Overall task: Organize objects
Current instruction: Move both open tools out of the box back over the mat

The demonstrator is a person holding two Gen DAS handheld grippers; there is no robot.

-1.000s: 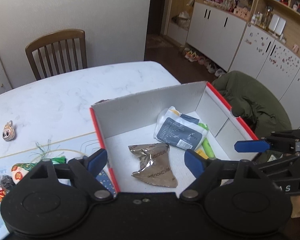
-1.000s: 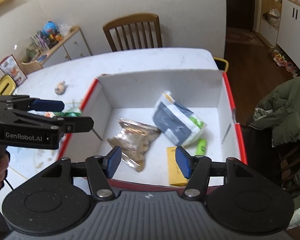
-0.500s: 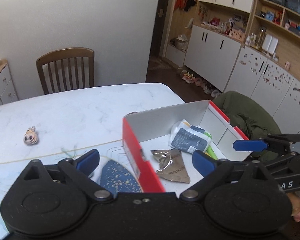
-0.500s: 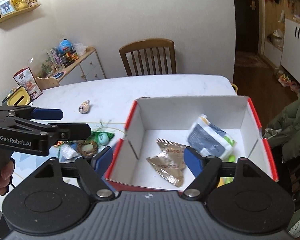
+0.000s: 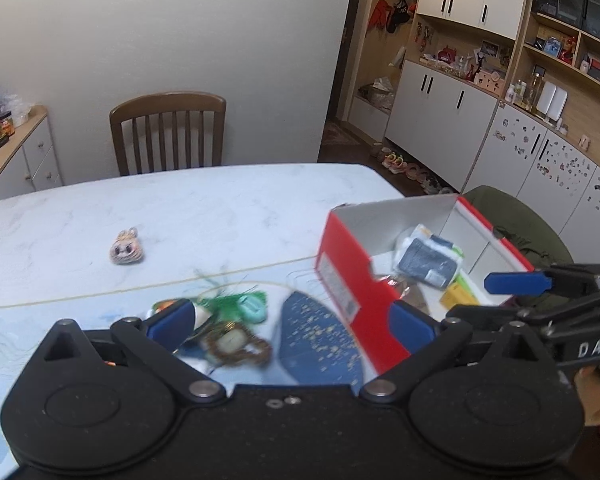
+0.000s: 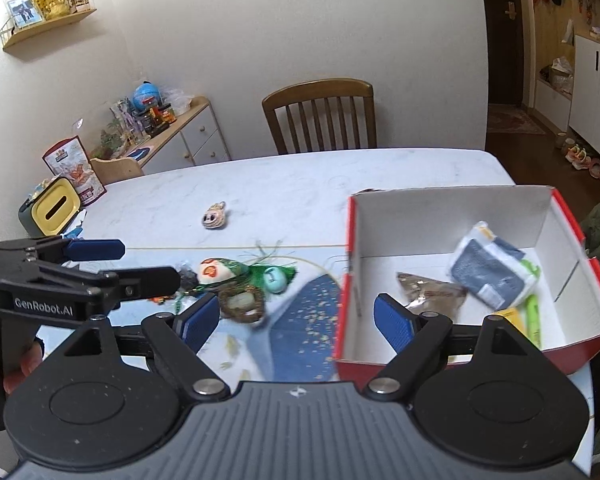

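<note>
A red box with a white inside (image 5: 352, 280) (image 6: 556, 216) stands at the table's right end. In it lie a grey and white pack (image 5: 428, 260) (image 6: 490, 270), a foil wrapper (image 6: 430, 292), a yellow packet (image 5: 458, 296) and a green tube (image 6: 534, 316). Left of the box sit a woven wreath (image 5: 236, 346) (image 6: 242, 304), a teal trinket (image 5: 254, 308) (image 6: 276, 280) and green tassels. A small striped plush head (image 5: 126, 248) (image 6: 216, 218) lies farther out. My left gripper (image 5: 288, 322) (image 6: 96, 262) is open above the trinkets. My right gripper (image 6: 294, 320) (image 5: 512, 284) is open over the box's near left corner. Both are empty.
A dark blue speckled mat (image 5: 320, 336) (image 6: 304, 320) lies beside the box. A wooden chair (image 5: 168, 132) (image 6: 324, 116) stands behind the marble table (image 5: 220, 204). A yellow container (image 6: 54, 208) sits at the table's far left, a green jacket (image 5: 516, 220) drapes a seat at right.
Both grippers have pulled back and up from over the box and swung left. The trinkets on the table now show between the fingers. Both stayed open.
</note>
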